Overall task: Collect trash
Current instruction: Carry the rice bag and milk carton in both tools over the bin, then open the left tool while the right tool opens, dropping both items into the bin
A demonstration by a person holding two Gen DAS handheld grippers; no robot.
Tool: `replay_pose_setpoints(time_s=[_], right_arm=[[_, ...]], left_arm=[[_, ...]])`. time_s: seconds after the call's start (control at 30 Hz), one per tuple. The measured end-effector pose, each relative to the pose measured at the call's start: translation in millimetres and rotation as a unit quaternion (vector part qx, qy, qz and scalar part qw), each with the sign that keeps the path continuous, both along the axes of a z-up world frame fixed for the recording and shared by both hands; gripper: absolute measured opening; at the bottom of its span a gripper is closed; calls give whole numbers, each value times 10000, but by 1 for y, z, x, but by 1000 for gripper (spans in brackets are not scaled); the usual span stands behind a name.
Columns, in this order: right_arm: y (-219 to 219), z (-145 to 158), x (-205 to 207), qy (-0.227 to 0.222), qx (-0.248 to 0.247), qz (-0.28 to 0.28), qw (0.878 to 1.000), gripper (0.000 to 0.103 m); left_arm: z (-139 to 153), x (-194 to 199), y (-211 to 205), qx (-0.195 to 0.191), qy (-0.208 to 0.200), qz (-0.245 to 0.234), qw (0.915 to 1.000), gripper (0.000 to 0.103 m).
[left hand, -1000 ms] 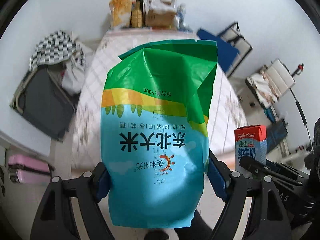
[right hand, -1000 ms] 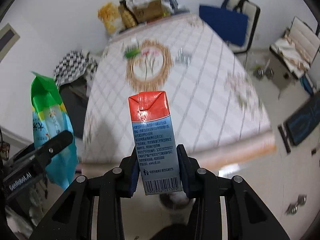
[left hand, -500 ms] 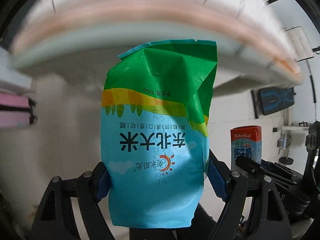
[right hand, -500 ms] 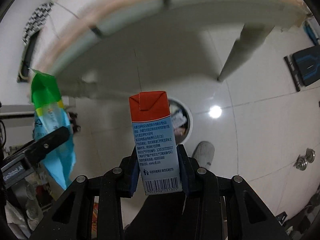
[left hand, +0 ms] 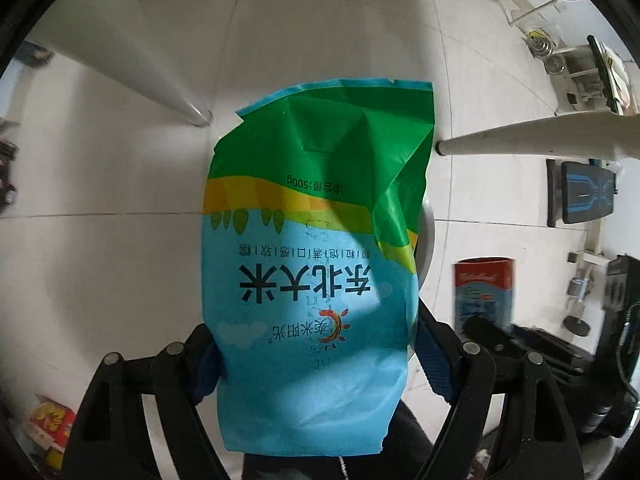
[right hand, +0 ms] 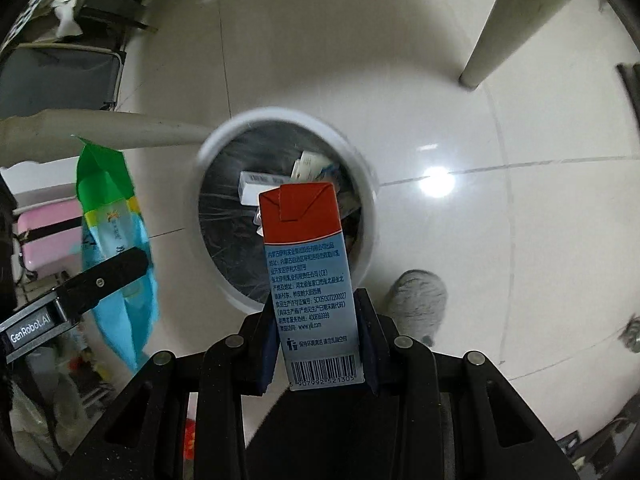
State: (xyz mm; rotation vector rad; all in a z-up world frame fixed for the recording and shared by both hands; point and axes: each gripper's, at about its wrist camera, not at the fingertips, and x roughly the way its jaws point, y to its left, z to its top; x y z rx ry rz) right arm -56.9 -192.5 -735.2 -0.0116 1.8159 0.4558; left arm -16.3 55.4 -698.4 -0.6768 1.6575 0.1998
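Observation:
My left gripper [left hand: 316, 364] is shut on a blue and green rice bag [left hand: 316, 248], held upright over the white tiled floor. My right gripper [right hand: 320, 340] is shut on a red and blue milk carton [right hand: 312, 280], held just above a round white trash bin [right hand: 360, 160] with a black liner and some boxes inside. The carton also shows in the left wrist view [left hand: 484, 296], and the bag in the right wrist view [right hand: 116, 248]. The bin is mostly hidden behind the bag in the left wrist view.
White table legs stand near the bin [right hand: 492, 36] [left hand: 520, 140]. A grey slipper [right hand: 420, 300] lies right of the bin. A pink suitcase [right hand: 44, 236] and a dark case [right hand: 52, 84] are to the left. A dark blue mat [left hand: 584, 196] lies at the right.
Both grippers have swung down from the tabletop to under the table. The trash bin has come much closer below the milk carton. Both holds are unchanged.

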Motion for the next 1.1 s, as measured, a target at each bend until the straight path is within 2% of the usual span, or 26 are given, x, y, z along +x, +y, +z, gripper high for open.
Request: replay_pose_setpoints(time_s=[0.07, 0.13, 0.27, 0.33, 0.37, 0.4, 0.47, 0.5, 0.63, 0.73, 0.87, 1.1], right_arm=[[2, -17, 1, 69, 58, -10, 10000, 36], [6, -28, 6, 99, 115, 27, 9999, 36], [15, -41, 2, 175, 233, -14, 9996, 38], [18, -43, 1, 184, 267, -43, 9995, 54], [19, -42, 3, 153, 281, -50, 9995, 72], [22, -40, 7, 128, 297, -46, 9995, 84], [24, -35, 7, 57, 253, -9, 9997, 98], [25, -32, 6, 6, 196, 30, 9998, 100], [32, -9, 1, -370, -170, 298, 9987, 101], [38, 11, -4, -618, -370, 469, 9963, 101], [40, 47, -12, -900, -580, 614, 9924, 101], [32, 115, -25, -1057, -708, 664, 9897, 101]], left_arm=[[-13, -1, 0, -296, -33, 152, 9994, 85], [-19, -2, -1, -314, 3, 150, 9994, 85], [-15, -7, 1, -261, 10, 211, 9994, 93], [-7, -12, 4, -99, -3, 217, 9997, 93], [-7, -17, 1, -9, -11, 213, 9998, 93], [-3, -23, 5, 78, -20, 207, 9998, 93], [5, -29, 10, 352, -80, 213, 9991, 93], [11, -31, 11, 488, -118, 227, 9985, 93], [34, -43, 11, 1106, -140, 181, 9936, 94], [52, -52, 9, 1373, -69, 213, 9903, 94], [79, -67, 23, 1579, -11, 197, 9873, 94], [138, -78, 6, 1682, 32, 67, 9857, 94]])
